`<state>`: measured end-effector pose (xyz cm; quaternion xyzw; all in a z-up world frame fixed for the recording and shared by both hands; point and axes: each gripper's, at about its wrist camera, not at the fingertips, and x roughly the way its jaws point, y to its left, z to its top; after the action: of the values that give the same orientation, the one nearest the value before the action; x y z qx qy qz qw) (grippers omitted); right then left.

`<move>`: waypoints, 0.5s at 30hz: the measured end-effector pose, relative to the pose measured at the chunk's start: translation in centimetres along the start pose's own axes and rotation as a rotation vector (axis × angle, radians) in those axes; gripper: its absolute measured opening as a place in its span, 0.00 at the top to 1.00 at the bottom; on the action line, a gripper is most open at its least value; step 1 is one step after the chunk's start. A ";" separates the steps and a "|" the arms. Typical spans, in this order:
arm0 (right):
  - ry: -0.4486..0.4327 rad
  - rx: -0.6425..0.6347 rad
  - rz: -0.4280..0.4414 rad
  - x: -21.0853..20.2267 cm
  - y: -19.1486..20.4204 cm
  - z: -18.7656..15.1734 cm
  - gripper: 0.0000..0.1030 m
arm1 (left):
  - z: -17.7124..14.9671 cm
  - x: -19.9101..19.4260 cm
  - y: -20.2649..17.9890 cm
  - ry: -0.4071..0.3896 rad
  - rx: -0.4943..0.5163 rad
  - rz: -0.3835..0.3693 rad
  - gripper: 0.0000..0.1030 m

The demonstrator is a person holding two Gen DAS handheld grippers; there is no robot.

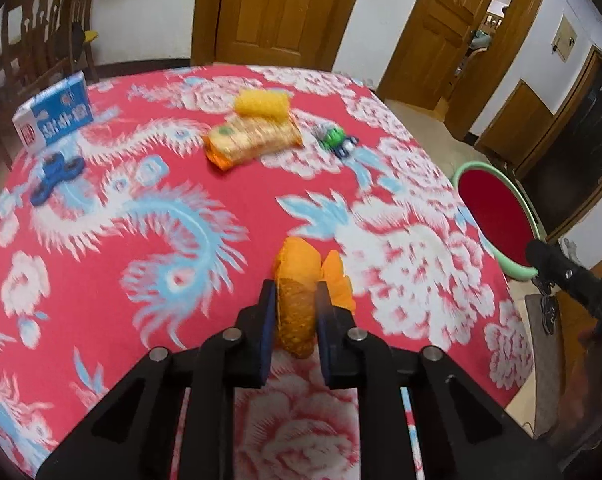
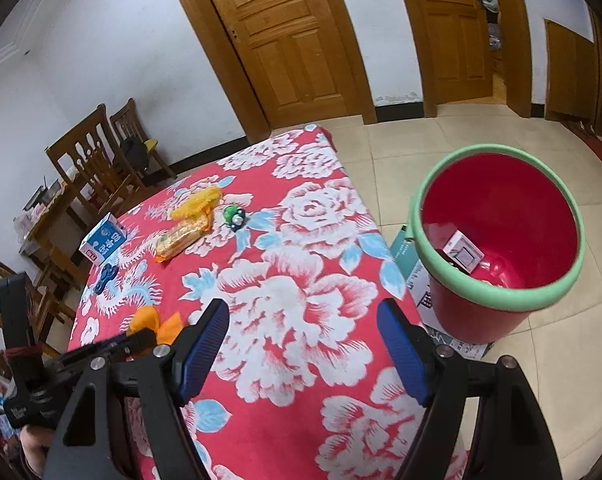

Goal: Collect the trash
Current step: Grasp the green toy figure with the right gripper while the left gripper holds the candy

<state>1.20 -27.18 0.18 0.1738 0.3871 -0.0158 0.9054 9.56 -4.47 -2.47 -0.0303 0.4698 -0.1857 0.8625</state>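
My left gripper [image 1: 295, 292] is shut on a crumpled orange wrapper [image 1: 297, 272] and holds it just above the red flowered tablecloth [image 1: 141, 280]; the wrapper also shows in the right wrist view [image 2: 157, 322]. My right gripper [image 2: 303, 316] is open and empty above the table's right edge. A red bucket with a green rim [image 2: 497, 292] stands on the floor to the right of the table, with a small box [image 2: 463, 254] inside; the bucket also shows in the left wrist view [image 1: 497, 220]. A yellow snack packet [image 1: 253, 140] and a yellow net wrapper [image 1: 263, 106] lie farther back.
A blue and white carton [image 1: 55, 116], a blue fidget spinner [image 1: 57, 178] and a green toy car [image 1: 337, 142] lie on the table. Wooden chairs [image 2: 101, 160] stand at the far left. Cardboard [image 2: 421, 288] lies beside the bucket on the tiled floor.
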 end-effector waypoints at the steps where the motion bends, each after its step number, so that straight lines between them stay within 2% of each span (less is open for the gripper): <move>1: 0.001 -0.006 0.000 0.1 0.2 0.2 0.24 | 0.5 -0.2 0.4 -0.011 -0.002 0.003 0.83; 10: 0.018 -0.069 -0.013 2.3 3.4 2.1 0.24 | 4.9 -2.1 3.5 -0.127 -0.011 0.077 0.83; 15: 0.038 -0.110 -0.026 4.6 5.9 3.3 0.24 | 6.9 -1.6 5.4 -0.150 -0.012 0.109 0.83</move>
<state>7.67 -22.23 0.78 0.1187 0.4067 -0.0029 0.9058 16.05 0.24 1.45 -0.0238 0.4060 -0.1327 0.9039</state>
